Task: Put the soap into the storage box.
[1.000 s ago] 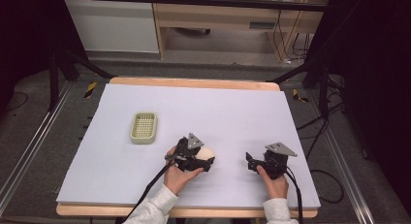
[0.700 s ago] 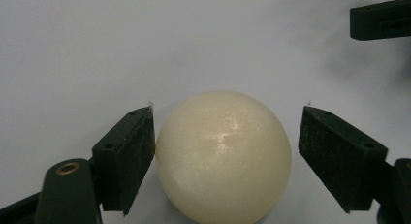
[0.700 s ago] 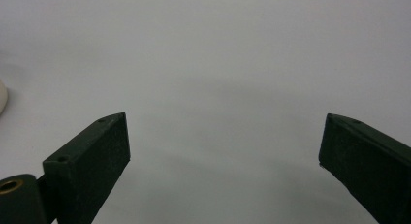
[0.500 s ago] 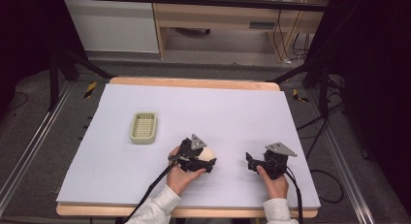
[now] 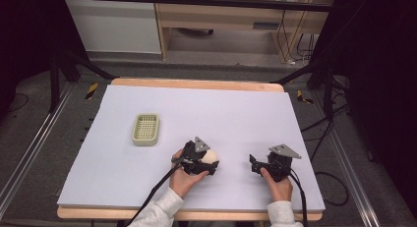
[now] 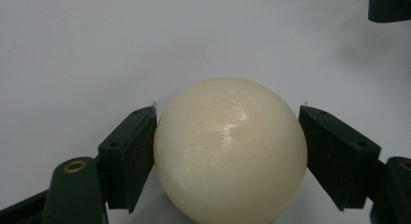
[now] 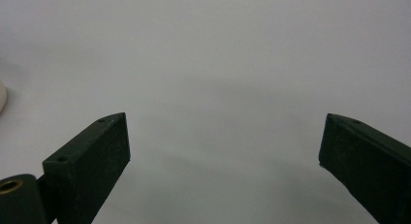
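A cream, glossy ball (image 6: 230, 149) rests on the pale table sheet, and my left gripper (image 6: 228, 153) has a jaw pressed against each side of it. From above, the same ball (image 5: 211, 156) peeks out at the tip of the left gripper (image 5: 212, 162), near the table's front centre. My right gripper (image 5: 253, 164) sits to the right of it, low over the sheet, apart from the ball. Its jaws stand wide in the right gripper view (image 7: 225, 146) with nothing between them. A sliver of the ball (image 7: 2, 97) shows at that view's left edge.
A pale green slotted dish (image 5: 146, 129) lies to the left, behind the left hand. The lavender sheet (image 5: 231, 109) covers the wooden table. Black frame posts and cables stand around the table. The right gripper's tip (image 6: 390, 5) shows in the left gripper view's top right corner.
My left gripper has edged slightly to the right, onto the ball. The right gripper has stayed where it was.
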The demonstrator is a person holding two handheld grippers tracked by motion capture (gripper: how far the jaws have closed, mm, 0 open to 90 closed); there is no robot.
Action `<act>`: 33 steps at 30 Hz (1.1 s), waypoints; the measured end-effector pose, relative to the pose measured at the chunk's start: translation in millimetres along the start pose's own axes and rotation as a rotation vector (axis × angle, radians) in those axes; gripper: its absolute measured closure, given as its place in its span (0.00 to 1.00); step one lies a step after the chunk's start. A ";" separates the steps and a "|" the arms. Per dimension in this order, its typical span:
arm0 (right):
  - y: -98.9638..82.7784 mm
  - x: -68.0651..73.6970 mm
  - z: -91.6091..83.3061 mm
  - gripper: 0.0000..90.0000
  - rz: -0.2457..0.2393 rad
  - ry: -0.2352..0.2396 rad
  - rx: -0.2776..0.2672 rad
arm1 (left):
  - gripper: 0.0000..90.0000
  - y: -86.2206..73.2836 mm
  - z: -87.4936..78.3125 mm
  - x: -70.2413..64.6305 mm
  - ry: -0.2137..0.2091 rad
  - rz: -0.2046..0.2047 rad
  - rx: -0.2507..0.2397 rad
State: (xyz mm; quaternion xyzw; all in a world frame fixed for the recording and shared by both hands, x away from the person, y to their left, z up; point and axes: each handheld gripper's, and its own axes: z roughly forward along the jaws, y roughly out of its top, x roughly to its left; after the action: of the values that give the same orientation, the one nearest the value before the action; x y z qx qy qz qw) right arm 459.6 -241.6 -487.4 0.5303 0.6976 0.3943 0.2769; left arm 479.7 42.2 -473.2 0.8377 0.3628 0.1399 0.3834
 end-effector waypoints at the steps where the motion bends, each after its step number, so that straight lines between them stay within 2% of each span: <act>1: 0.0 0.0 0.0 0.05 0.000 0.000 0.000 | 0.26 -0.1 0.2 0.0 0.000 -0.001 0.000; 21: 0.1 -0.6 0.6 0.05 -0.004 -0.002 0.002 | 0.27 0.8 0.4 -0.4 0.014 -0.006 0.009; 28: 0.1 -0.8 0.5 0.05 0.001 -0.002 0.003 | 0.27 1.3 -2.5 0.9 0.009 -0.001 0.025; 33: 0.1 -0.6 0.3 0.05 0.002 -0.001 0.003 | 0.27 1.7 -7.3 2.1 0.009 0.003 0.018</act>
State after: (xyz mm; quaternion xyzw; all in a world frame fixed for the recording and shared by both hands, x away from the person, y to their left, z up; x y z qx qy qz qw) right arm 460.1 -242.1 -487.4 0.5316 0.6974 0.3936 0.2759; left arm 478.3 46.9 -467.1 0.8410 0.3646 0.1408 0.3741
